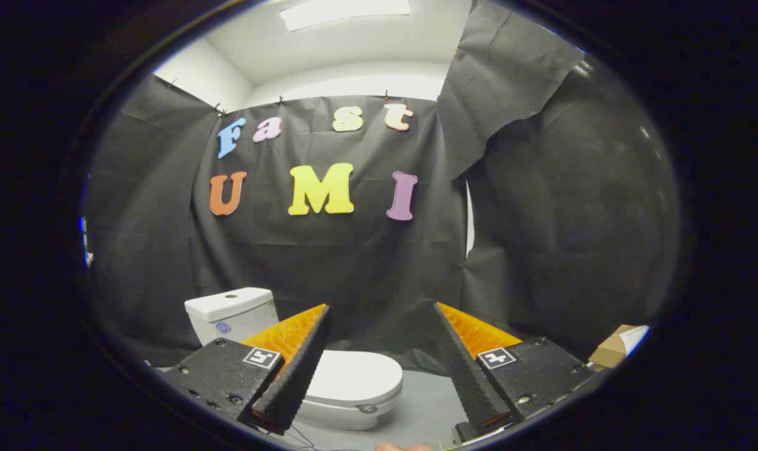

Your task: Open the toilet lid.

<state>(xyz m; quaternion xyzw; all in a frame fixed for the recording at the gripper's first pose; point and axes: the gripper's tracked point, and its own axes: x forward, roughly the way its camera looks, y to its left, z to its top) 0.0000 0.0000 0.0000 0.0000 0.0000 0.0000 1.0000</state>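
The gripper (379, 363) hangs with fingers spread wide, holding nothing. The toilet lid (354, 378), still down, lies below and ahead, nearer the left finger, its long axis running back toward the tank (232, 313).

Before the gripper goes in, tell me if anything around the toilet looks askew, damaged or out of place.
Nothing stands out. The toilet sits upright on the grey floor with its lid flat and closed, tank intact behind it. The gripper is open, its fingers wide apart and short of the lid. A cardboard box lies off to the right.
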